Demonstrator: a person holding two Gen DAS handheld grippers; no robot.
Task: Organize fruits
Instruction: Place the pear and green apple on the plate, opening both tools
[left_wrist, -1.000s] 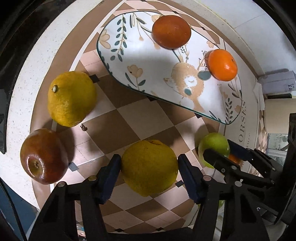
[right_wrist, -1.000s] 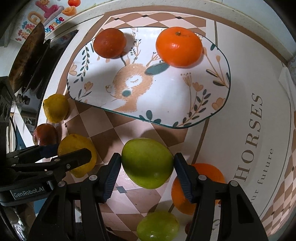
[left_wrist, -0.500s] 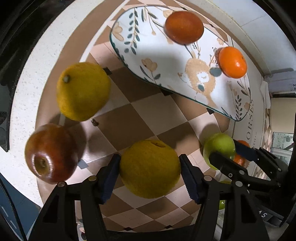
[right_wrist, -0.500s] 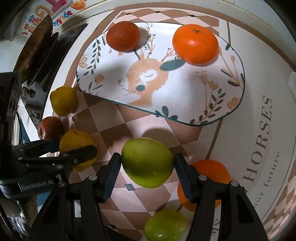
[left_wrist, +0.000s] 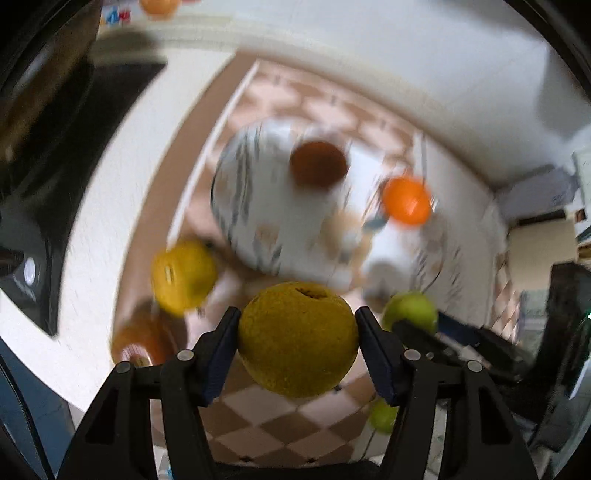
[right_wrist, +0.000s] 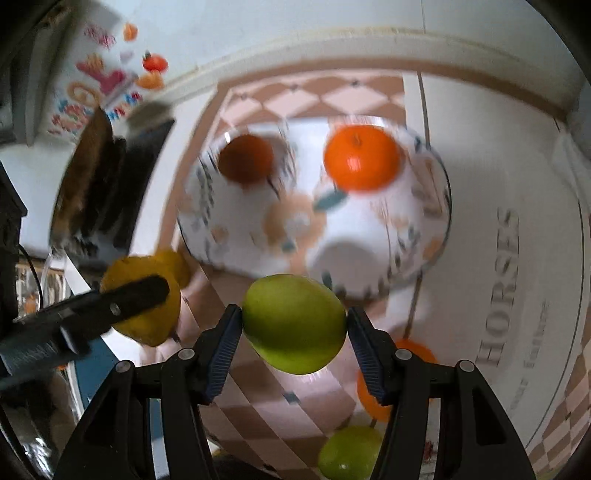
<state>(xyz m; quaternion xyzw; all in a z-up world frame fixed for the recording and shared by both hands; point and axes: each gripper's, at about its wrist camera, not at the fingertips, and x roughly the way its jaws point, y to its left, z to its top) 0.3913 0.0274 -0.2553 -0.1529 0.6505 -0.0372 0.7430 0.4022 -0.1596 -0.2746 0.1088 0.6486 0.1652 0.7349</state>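
Observation:
My left gripper (left_wrist: 297, 339) is shut on a rough yellow fruit (left_wrist: 297, 338) and holds it above the checkered mat. My right gripper (right_wrist: 293, 325) is shut on a green apple (right_wrist: 293, 323), also lifted; it shows in the left wrist view (left_wrist: 410, 312). The patterned oval plate (left_wrist: 251, 210) lies ahead, blurred, with a dark orange (left_wrist: 317, 162) and a bright orange (left_wrist: 406, 201) on it. In the right wrist view the plate (right_wrist: 373, 229) holds the same dark orange (right_wrist: 245, 157) and bright orange (right_wrist: 362, 157).
A yellow lemon (left_wrist: 183, 275) and a red apple (left_wrist: 142, 341) lie on the mat at left. An orange (right_wrist: 373, 391) and a small green fruit (right_wrist: 349, 452) lie under the right gripper. A dark appliance (right_wrist: 99, 184) stands at the left. A wall runs behind the plate.
Both grippers have risen off the mat with their fruits and tilted toward the plate. The scene has blurred from the motion; the plate now sits farther ahead in both views.

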